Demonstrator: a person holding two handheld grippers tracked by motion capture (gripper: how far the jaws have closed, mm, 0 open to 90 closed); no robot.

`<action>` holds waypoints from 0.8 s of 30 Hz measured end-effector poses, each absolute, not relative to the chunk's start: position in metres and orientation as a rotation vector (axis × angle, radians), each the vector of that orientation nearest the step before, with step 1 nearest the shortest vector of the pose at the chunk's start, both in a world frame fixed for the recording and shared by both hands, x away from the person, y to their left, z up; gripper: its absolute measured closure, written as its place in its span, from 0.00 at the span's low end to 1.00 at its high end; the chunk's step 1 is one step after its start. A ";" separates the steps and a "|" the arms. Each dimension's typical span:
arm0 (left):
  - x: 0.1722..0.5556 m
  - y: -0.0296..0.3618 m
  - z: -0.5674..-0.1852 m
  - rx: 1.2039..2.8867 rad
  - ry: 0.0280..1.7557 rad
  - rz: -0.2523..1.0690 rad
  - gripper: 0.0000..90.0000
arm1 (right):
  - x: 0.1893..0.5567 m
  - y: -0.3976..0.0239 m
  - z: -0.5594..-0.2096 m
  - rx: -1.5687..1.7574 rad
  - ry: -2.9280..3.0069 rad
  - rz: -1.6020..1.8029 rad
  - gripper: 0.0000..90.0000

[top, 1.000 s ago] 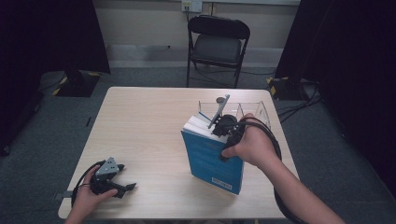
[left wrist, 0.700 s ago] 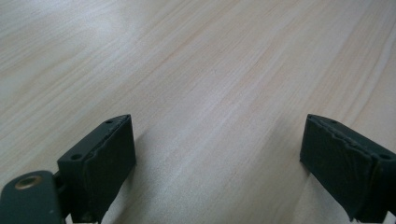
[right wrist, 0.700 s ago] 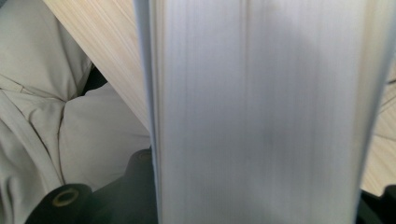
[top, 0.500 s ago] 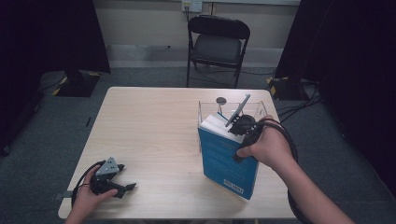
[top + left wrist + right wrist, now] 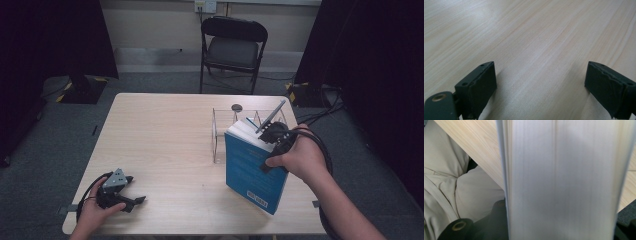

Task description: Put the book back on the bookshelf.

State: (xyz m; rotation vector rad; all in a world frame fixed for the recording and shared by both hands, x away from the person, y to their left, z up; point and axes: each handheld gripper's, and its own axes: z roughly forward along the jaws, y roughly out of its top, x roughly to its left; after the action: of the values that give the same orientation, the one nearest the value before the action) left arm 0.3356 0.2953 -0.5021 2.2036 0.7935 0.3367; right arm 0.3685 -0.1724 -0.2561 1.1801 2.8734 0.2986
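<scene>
While the blue book (image 5: pixel 252 167) is held upright at about four o'clock on the table (image 5: pixel 165 135), clamped by the right gripper (image 5: pixel 274 136) just in front of the clear rack (image 5: pixel 220 131), a slip is judged possible: a heavy book pinched near its top could swing or knock the rack. The left gripper (image 5: pixel 119 192) is rested open and empty at seven o'clock.

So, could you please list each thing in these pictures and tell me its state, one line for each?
Thick blue hardcover book: upright, tilted, gripped, beside the rack.
Right gripper: shut on the book's top edge.
Left gripper: open, holding nothing, low over the table.
Clear plastic rack: standing on the table, no book in it.
Light wooden table: bears the rack.
Black folding chair: unfolded, unoccupied.
</scene>
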 end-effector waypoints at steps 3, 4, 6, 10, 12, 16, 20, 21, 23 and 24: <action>0.336 0.295 -0.502 2.203 0.794 0.336 0.11 | 0.367 -0.175 -0.256 1.195 2.860 0.289 0.69; 0.336 0.295 -0.502 2.203 0.794 0.337 0.11 | 0.367 -0.177 -0.256 1.185 2.860 0.283 0.69; 0.336 0.295 -0.502 2.203 0.794 0.337 0.11 | 0.368 -0.180 -0.255 1.200 2.860 0.281 0.69; 0.336 0.295 -0.502 2.204 0.794 0.335 0.11 | 0.367 -0.187 -0.255 1.221 2.850 0.286 0.69; 0.336 0.295 -0.502 2.205 0.793 0.336 0.11 | 0.367 -0.190 -0.255 1.236 2.845 0.288 0.69; 0.336 0.295 -0.502 2.205 0.793 0.336 0.11 | 0.366 -0.197 -0.256 1.275 2.827 0.295 0.69; 0.336 0.295 -0.502 2.205 0.794 0.336 0.11 | 0.366 -0.202 -0.256 1.303 2.812 0.290 0.69; 0.336 0.295 -0.502 2.204 0.794 0.335 0.11 | 0.366 -0.204 -0.256 1.296 2.814 0.287 0.69; 0.336 0.295 -0.502 2.205 0.794 0.336 0.11 | 0.366 -0.205 -0.255 1.308 2.811 0.282 0.69; 0.336 0.295 -0.502 2.205 0.794 0.336 0.11 | 0.366 -0.207 -0.254 1.314 2.811 0.287 0.69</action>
State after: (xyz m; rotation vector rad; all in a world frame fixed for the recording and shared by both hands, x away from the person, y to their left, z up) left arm 0.3356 0.2952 -0.5020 2.2046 0.7937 0.3363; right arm 0.3659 -0.2075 -0.2542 1.3142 2.8111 0.2870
